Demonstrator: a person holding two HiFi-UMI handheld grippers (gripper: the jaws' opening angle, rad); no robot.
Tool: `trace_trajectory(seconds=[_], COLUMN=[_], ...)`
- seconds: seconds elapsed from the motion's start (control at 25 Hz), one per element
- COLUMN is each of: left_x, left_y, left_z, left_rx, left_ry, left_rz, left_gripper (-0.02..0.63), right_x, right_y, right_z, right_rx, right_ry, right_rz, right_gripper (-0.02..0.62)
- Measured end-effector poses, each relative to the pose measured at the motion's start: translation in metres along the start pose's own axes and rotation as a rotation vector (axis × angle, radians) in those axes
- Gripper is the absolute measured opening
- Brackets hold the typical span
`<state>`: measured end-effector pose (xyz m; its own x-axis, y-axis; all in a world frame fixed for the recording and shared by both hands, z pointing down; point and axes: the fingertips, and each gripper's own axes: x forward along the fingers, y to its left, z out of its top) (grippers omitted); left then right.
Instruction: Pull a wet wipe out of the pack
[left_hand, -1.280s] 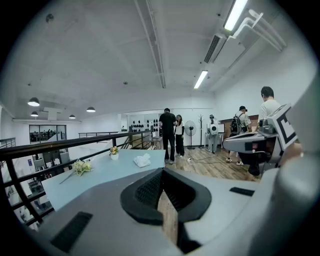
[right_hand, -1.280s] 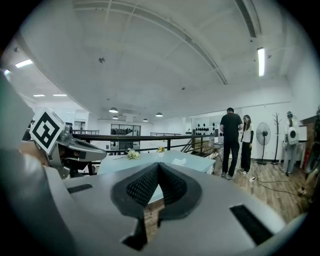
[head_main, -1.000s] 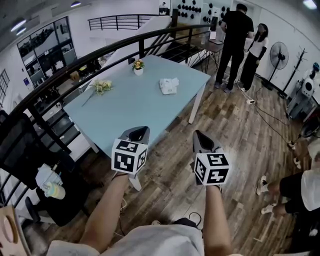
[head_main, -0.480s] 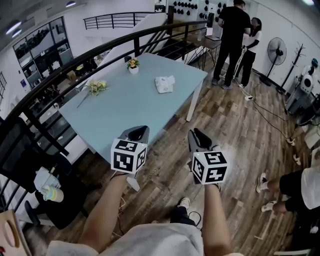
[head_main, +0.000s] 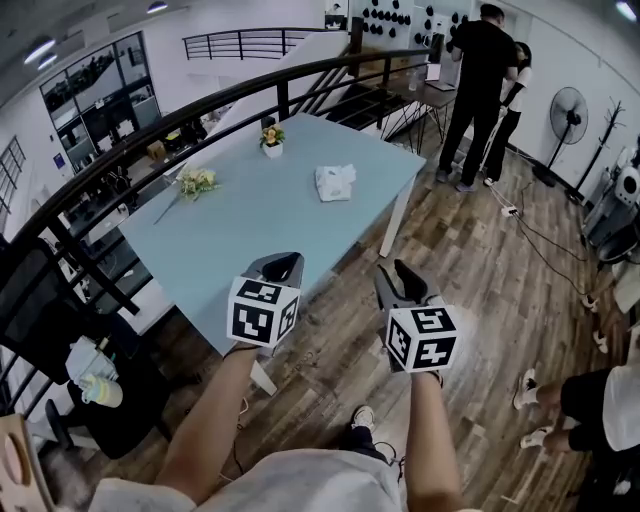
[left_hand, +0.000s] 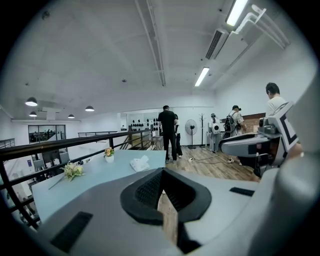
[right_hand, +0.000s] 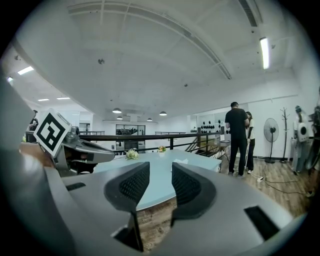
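Currently left claw (head_main: 283, 266) is clenched, right claw (head_main: 395, 273) has just been opening, empty.

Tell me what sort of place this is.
Probably a mezzanine floor of an office or lab: a black railing curves along an open edge, a light blue table stands on wood flooring, and a pedestal fan stands near the far wall.

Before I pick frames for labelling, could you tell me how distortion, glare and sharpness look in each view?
Head view: fisheye bends the railing, light is even, the wipe pack is small but sharp. Left gripper view: black round vignette, ceiling light strip blown out. Right gripper view: same vignette, table evenly lit and crisp.
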<state>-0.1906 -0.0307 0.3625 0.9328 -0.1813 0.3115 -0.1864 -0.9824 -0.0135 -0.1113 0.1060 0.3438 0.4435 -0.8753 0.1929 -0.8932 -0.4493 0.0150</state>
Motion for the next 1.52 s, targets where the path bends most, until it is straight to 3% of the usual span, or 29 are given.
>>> trace_trajectory(seconds=[0.8, 1.52], left_x=[0.101, 0.144], left_y=[-0.008, -0.007], left_z=[0.037, 0.038], left_rx=[-0.039, -0.059], left_ry=[0.044, 0.069], left_rz=[0.184, 0.302], left_gripper=[-0.008, -0.006], right_x=[0.077, 0.12], right_y=[-0.109, -0.152], right_z=[0.015, 0.013], right_rx=[-0.002, -0.007], right_ry=[0.021, 0.035], right_rz=[0.174, 0.277], right_gripper=[0.216, 0.245])
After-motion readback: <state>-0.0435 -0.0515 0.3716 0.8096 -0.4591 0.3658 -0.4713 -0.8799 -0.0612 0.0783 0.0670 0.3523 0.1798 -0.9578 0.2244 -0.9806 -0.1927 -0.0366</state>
